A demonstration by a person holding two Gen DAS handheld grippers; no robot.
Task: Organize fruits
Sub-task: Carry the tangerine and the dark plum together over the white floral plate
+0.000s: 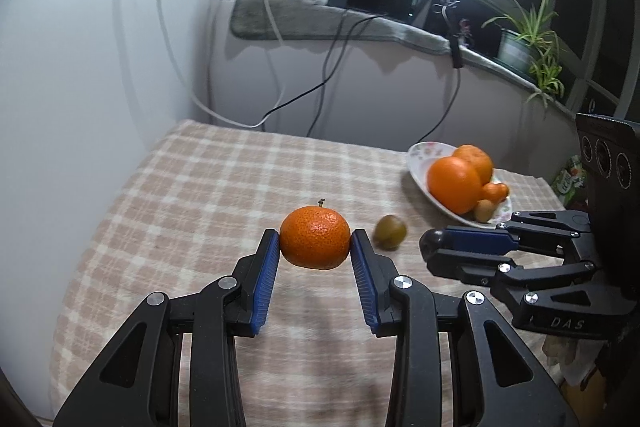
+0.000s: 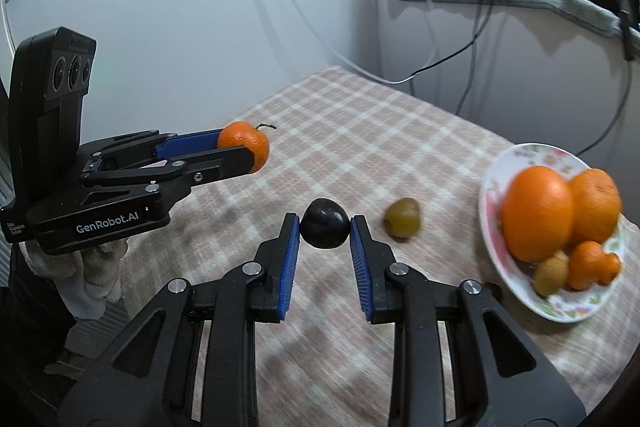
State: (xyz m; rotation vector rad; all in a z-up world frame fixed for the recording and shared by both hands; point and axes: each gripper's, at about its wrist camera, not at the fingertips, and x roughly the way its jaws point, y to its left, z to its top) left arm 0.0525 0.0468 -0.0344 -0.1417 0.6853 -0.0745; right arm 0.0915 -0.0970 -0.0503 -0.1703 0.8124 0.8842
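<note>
Dark round fruit (image 2: 324, 223), kind unclear, is pinched by the right claw (image 2: 325, 225); the left claw (image 1: 315, 241) pinches a mandarin (image 1: 315, 238).

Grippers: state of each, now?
Left gripper: closed on the mandarin.
Right gripper: closed on the dark fruit.

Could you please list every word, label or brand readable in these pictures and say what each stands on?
"GenRobot.AI": side of the left gripper, right wrist view.
"DAS": body of the right gripper, left wrist view.
Small vertical print beside "GenRobot.AI": too small to read.
Green packet: print blurred.
</note>
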